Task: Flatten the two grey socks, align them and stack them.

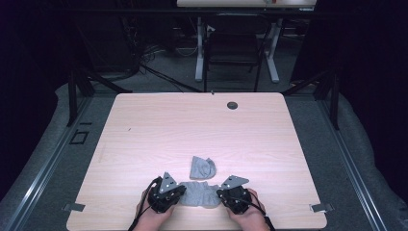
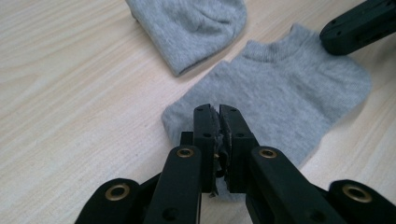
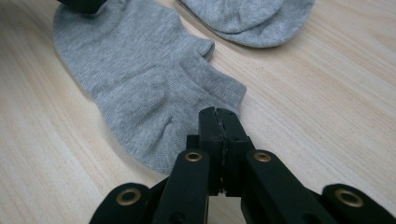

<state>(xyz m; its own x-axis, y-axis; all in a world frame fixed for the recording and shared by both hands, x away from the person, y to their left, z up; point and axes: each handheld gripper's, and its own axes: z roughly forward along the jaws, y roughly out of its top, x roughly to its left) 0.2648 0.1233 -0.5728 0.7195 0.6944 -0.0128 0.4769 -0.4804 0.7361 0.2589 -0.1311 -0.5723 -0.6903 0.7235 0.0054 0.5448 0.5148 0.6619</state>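
Left hand [image 1: 153,214] low at the near edge of the surface [image 1: 144,130], its left gripper [image 2: 218,122] closed on the toe end of the flat grey sock [image 1: 199,193]. Second sock [image 1: 202,167] folded, just behind the flat one. Right hand [image 1: 249,215] mirrored, right gripper [image 3: 218,122] clamped at the cuff edge.

No text, label, brand, number or sign can be read anywhere: none on the two grey socks, none on the worktop, none on the black fingers.
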